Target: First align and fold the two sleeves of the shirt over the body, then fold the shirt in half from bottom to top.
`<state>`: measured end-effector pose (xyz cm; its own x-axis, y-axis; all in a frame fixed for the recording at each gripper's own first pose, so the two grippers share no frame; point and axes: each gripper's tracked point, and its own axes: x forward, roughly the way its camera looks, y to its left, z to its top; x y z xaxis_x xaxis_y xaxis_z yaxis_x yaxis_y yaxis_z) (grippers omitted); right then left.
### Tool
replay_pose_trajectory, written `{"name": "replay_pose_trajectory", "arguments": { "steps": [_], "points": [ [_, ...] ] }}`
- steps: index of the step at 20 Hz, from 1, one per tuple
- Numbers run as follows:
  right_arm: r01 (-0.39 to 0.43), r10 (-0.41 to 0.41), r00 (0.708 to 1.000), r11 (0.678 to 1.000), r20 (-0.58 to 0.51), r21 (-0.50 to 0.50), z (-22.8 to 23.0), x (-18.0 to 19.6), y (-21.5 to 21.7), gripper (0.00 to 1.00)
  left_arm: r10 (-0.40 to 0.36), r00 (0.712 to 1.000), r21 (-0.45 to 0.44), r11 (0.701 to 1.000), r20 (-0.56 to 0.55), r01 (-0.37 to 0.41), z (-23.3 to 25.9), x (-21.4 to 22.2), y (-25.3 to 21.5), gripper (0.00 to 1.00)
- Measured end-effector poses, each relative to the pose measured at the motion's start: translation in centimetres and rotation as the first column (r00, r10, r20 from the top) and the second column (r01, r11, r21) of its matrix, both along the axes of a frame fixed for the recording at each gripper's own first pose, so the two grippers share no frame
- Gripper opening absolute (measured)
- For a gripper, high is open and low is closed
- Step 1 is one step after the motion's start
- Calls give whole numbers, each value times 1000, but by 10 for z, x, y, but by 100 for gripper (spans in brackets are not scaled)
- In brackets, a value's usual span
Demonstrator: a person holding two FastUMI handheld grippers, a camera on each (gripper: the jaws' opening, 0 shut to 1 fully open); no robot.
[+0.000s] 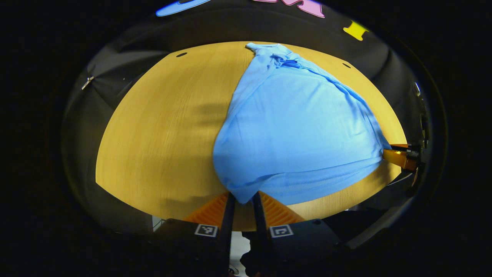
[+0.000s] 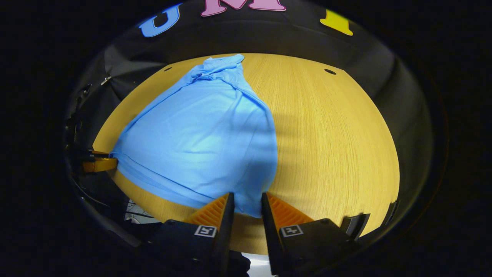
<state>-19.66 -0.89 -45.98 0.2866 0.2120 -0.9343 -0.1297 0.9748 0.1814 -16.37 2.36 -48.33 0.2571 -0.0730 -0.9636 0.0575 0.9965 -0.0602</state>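
With the left gripper (image 1: 243, 200) and right gripper (image 2: 246, 204) each pinching a bottom corner of the shirt (image 1: 296, 127), the hem is being lifted; carrying both corners level toward the collar (image 1: 282, 57) is advisable.

Shirt (image 1: 300, 127): plain light blue, no pattern.
Table (image 1: 161, 146): yellow-tan wood grain, fine lengthwise streaks.
Booth wall (image 1: 127, 57): black cloth.

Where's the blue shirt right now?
The light blue cotton shirt lies on the round wooden table, its near hem pinched at each corner by a claw.
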Motion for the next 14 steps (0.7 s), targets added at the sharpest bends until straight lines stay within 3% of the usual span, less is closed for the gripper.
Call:
{"name": "replay_pose_trajectory", "arguments": {
  "steps": [1,2,3,4,8,14],
  "points": [
    [9,-9,1000,1000,1,13,1,1,2,23,-10,1000,2,1000,6,10,-1,1,-3,24],
    [22,-22,1000,1000,-5,15,0,0,3,19,-15,1000,5,1000,16,15,-1,2,-5,18],
    [26,-26,1000,1000,-1,14,2,1,3,7,-15,1000,13,1000,18,15,0,2,-5,11],
    [21,-21,1000,1000,3,16,2,2,3,7,-11,1000,17,1000,27,11,0,4,-5,7],
    [49,-50,998,998,30,32,12,13,3,5,33,998,6,999,48,-33,7,10,-2,6],
    [84,-92,991,993,100,81,38,53,10,5,42,992,-32,999,123,-38,33,47,-6,6]
  ]
}}
